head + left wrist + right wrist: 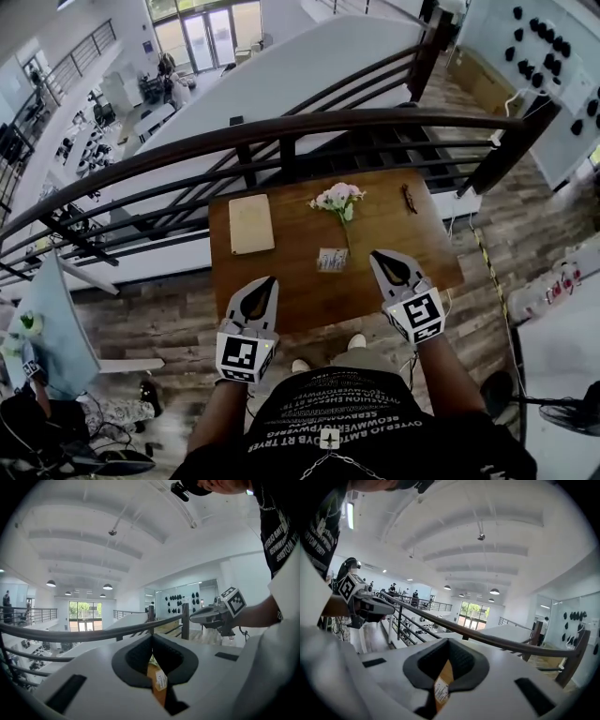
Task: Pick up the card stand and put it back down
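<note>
Card stand (332,260) sits on table (292,225), clear of edges.

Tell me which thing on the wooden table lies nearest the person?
The small pale printed card stand; the tan rectangular board, pink flower sprig and small dark object lie farther back.

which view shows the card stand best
Head view: the card stand sits whole on the table, near the flowers. Each gripper view catches only a sliver of it past its shut jaws.
</note>
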Available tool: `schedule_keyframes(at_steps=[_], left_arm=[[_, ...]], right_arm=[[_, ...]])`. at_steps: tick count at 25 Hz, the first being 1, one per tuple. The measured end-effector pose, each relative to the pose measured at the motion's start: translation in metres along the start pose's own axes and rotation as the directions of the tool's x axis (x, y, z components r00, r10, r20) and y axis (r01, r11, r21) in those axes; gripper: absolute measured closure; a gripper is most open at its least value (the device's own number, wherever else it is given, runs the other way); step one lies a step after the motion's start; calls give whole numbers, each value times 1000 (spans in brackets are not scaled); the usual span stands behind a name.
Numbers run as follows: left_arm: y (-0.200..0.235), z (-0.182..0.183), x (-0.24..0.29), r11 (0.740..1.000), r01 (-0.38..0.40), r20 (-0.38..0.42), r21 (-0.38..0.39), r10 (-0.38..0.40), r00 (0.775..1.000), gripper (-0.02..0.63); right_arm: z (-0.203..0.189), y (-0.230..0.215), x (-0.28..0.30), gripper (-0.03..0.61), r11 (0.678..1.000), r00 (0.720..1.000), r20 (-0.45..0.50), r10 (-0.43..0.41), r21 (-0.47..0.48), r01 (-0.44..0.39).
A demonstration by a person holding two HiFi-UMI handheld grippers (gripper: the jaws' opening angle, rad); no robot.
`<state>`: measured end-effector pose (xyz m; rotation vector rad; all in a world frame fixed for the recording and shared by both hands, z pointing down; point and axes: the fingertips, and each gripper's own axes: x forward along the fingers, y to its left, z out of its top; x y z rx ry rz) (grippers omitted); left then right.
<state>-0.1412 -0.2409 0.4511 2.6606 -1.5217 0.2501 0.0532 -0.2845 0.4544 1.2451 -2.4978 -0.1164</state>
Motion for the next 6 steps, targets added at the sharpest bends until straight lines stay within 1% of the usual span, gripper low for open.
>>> schedule_keyframes(at_steps=[3, 6], left_arm=[[-8, 11, 13, 1000, 3, 5, 3, -3, 1000, 588], [-20, 15, 27, 1000, 9, -14, -8, -10, 1000, 588]], right_arm=[[8, -11, -5, 565, 1000, 1000, 15, 15, 3, -15], [12, -22, -13, 565, 999, 999, 37, 32, 8, -32]])
